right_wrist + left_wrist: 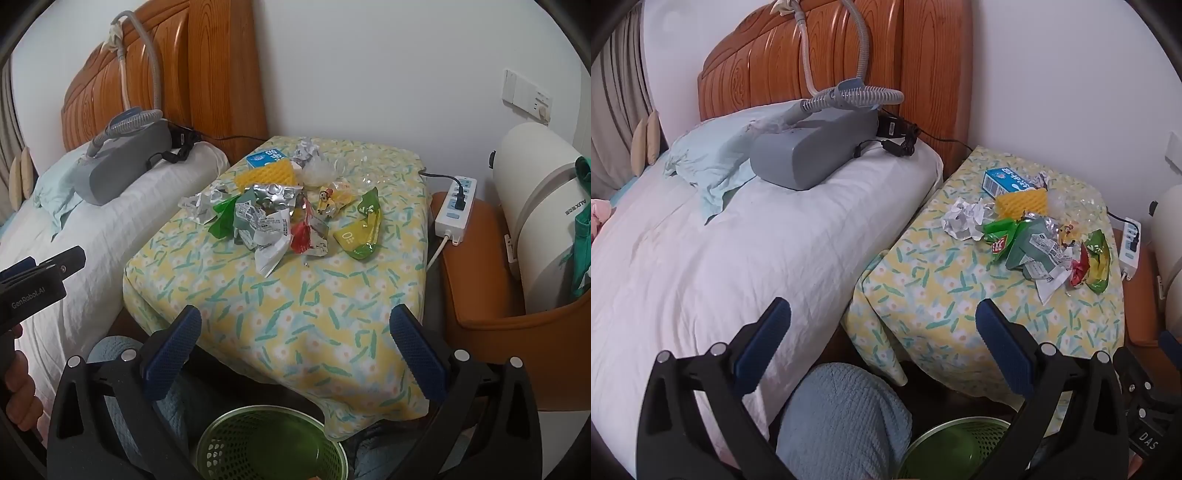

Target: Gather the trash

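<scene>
A heap of trash lies on the bedside table under a yellow flowered cloth point(295, 302): crumpled paper point(271, 236), green wrappers point(360, 230), a yellow sponge point(266, 175), a blue carton point(264, 157) and foil. The heap also shows in the left wrist view, with crumpled paper point(962, 219) and a green wrapper point(1099, 260). A green mesh bin point(271, 443) stands on the floor below the table's front edge, also seen in the left wrist view point(955, 448). My left gripper point(882, 328) and right gripper point(295, 332) are both open, empty, and short of the table, above the bin.
A bed with a white quilt point(720, 240) lies to the left, with a grey machine and hose point(812, 147) on the pillow. A white power strip point(456, 206) sits on an orange chair point(480, 280) to the right, beside a white appliance point(539, 206).
</scene>
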`<move>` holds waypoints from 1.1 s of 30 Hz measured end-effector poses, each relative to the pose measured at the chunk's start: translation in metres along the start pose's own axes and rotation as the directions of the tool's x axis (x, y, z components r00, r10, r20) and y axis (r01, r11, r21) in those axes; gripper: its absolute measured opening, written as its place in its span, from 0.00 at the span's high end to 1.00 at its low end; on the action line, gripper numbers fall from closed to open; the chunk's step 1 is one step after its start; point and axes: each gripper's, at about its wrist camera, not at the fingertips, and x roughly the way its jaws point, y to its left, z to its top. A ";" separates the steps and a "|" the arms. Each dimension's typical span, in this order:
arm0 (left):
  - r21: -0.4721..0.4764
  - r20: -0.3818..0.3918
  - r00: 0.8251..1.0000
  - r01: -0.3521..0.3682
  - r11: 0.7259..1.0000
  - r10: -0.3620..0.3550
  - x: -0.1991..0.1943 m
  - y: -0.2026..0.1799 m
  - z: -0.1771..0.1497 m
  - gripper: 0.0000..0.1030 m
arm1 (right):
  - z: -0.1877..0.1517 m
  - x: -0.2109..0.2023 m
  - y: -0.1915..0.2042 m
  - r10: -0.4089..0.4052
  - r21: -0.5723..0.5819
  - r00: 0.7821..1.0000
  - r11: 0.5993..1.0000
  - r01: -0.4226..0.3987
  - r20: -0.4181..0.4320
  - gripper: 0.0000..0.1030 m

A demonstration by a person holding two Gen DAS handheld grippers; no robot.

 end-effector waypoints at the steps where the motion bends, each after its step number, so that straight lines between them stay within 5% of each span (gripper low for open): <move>1: 0.000 0.000 1.000 0.000 1.000 0.000 0.000 0.000 0.000 0.07 | 0.000 0.000 0.000 0.000 0.000 1.000 1.000 0.000 0.000 0.02; 33: -0.001 0.004 1.000 0.001 1.000 -0.001 0.000 0.000 -0.001 0.07 | 0.000 0.002 -0.001 -0.001 -0.001 1.000 1.000 0.001 -0.010 0.02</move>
